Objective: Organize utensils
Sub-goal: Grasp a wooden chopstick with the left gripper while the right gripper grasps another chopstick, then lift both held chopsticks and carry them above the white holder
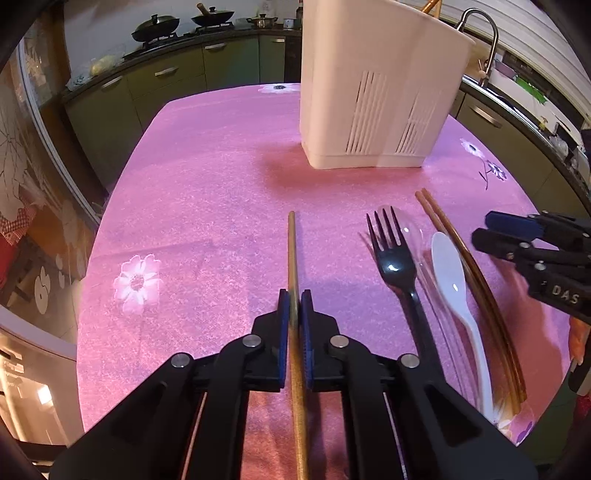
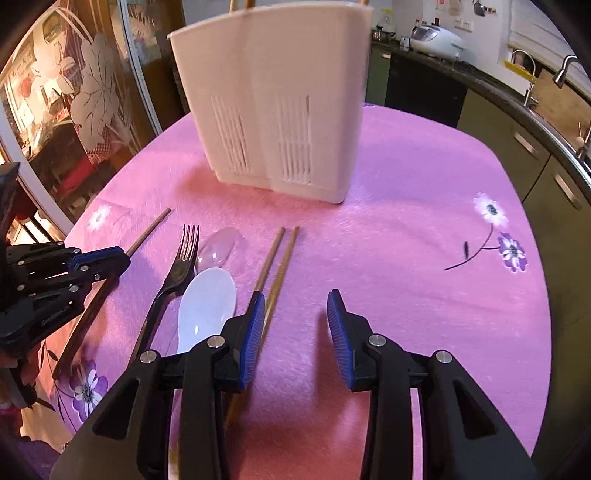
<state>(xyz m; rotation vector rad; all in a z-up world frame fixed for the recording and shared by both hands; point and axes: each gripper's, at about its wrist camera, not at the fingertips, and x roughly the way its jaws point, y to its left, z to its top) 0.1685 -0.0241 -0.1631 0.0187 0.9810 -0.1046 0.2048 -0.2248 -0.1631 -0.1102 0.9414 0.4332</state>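
A pink cloth with printed flowers (image 1: 207, 192) is covering the table, and kitchen counters are running round behind it: pans are sitting on a stove (image 1: 184, 22) at the far left in the left wrist view, and a curved tap (image 1: 484, 40) is rising at the right.

At the left of the utensil row, the left gripper (image 1: 294, 300) is pointing steeply down with its blue pads pressing on a single wooden chopstick (image 1: 293, 243), whose far end is lying along the cloth toward the holder. Next to the right, a black fork (image 1: 397, 266) is lying with its tines toward the holder, partly over a clear plastic spoon (image 2: 218, 245). Just beside that, a white spoon (image 1: 452, 273) is lying bowl forward, and a pair of chopsticks (image 1: 454, 240) is lying side by side at its right edge.

The right gripper (image 2: 295, 302) is hanging over the cloth with its jaws partly apart and nothing between them; its left pad is sitting just over the pair, while bare cloth is showing in the gap.

The white slotted utensil holder (image 1: 369, 92) is standing upright beyond the row, well apart from it, with chopstick tips sticking out of its top.

Only the right wrist view is showing a white rice cooker (image 2: 436, 37) on the far counter and a frosted glass door (image 2: 85, 85) at the left. Only the left wrist view is showing the stove.
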